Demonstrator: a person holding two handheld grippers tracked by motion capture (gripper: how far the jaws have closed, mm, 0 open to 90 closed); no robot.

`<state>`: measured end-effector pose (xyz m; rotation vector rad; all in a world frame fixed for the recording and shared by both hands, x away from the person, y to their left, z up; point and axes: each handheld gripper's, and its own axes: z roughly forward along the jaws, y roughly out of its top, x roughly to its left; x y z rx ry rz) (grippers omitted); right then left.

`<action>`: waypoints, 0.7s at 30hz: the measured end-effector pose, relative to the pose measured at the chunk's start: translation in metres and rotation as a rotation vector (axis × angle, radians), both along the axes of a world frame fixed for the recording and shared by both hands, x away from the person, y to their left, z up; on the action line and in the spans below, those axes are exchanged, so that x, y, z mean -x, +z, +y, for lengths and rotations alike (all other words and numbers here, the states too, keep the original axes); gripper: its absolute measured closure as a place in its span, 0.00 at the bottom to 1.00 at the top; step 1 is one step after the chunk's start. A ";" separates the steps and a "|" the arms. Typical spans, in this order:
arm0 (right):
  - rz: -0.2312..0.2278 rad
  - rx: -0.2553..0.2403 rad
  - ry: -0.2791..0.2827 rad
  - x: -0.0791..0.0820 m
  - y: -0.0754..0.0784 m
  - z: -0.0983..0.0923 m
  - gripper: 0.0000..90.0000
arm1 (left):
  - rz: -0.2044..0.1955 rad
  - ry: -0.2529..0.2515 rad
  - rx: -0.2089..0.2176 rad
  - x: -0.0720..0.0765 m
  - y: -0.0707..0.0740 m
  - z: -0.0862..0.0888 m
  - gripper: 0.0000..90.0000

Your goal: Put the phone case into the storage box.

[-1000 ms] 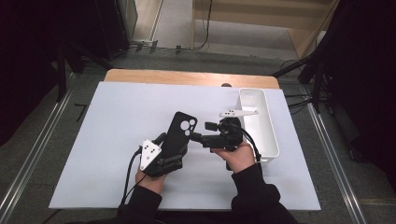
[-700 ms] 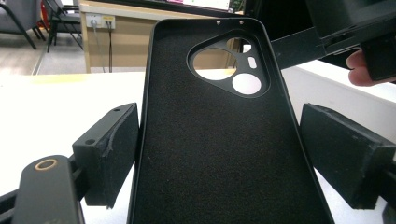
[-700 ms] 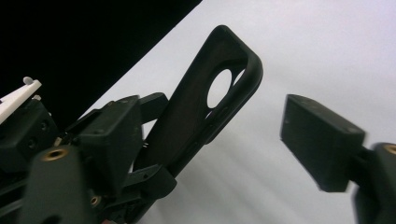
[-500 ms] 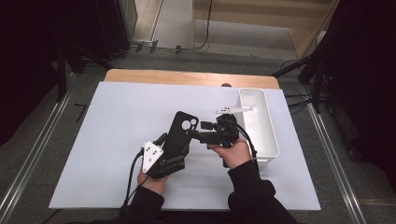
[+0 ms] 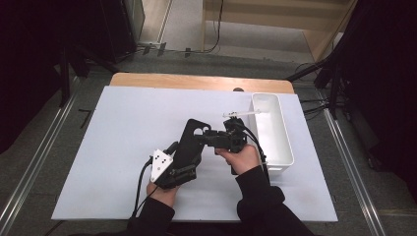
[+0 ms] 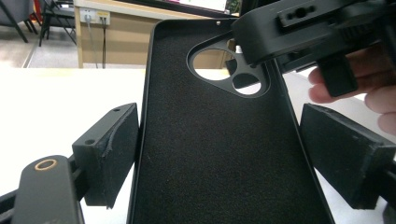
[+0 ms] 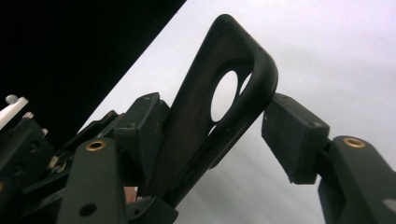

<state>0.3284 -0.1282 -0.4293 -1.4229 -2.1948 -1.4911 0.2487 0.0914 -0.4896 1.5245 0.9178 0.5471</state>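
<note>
The black phone case [image 5: 189,142] is held tilted above the middle of the white tabletop [image 5: 113,147], its long sides clamped by the left gripper [image 6: 219,154], while the right gripper [image 7: 212,135] straddles its camera-cutout corner, jaws just closing, left pad touching and right pad just clear. The case's lower end is cut off in both gripper views. A white bin [image 5: 275,132] stands right; dark floor and wooden furniture lie beyond.
</note>
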 end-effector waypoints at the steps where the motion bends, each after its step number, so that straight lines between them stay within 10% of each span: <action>1: 0.003 -0.001 0.000 -0.001 -0.001 0.000 0.45 | -0.001 -0.001 -0.001 0.000 0.000 0.000 0.15; 10: 0.059 -0.015 -0.030 -0.004 -0.002 -0.001 0.72 | -0.014 -0.011 -0.010 0.001 -0.001 -0.002 0.15; 21: 0.119 -0.067 -0.025 -0.005 0.000 -0.004 0.78 | -0.030 -0.008 -0.015 0.002 -0.002 -0.004 0.15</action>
